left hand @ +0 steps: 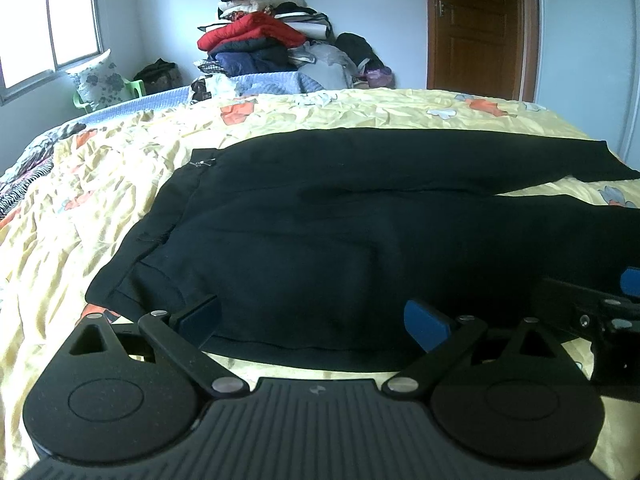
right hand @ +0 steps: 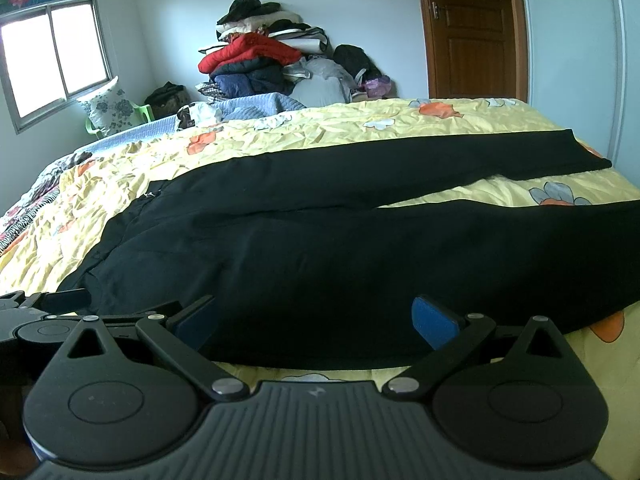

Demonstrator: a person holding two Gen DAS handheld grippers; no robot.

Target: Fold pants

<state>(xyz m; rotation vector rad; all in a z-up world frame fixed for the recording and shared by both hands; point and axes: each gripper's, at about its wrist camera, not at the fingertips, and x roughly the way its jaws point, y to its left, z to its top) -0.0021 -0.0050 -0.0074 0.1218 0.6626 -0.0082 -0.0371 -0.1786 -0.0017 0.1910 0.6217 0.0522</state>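
Black pants (left hand: pixel 320 232) lie flat on a yellow flowered bedspread (left hand: pixel 100 200), waistband to the left and both legs running off to the right. My left gripper (left hand: pixel 312 320) is open, its blue pads spread wide over the near hem edge of the pants, with nothing between them. My right gripper (right hand: pixel 316 322) is also open, over the near edge of the pants (right hand: pixel 340 256) further right along the near leg. The right gripper (left hand: pixel 600 312) shows at the right edge of the left wrist view. The left gripper (right hand: pixel 36 312) shows at the left edge of the right wrist view.
A tall pile of clothes (left hand: pixel 260 40) with a red jacket stands against the far wall behind the bed. A window (left hand: pixel 48 24) is at the left, a brown door (left hand: pixel 476 24) at the back right. A flowered pillow (left hand: pixel 100 80) rests on a green chair.
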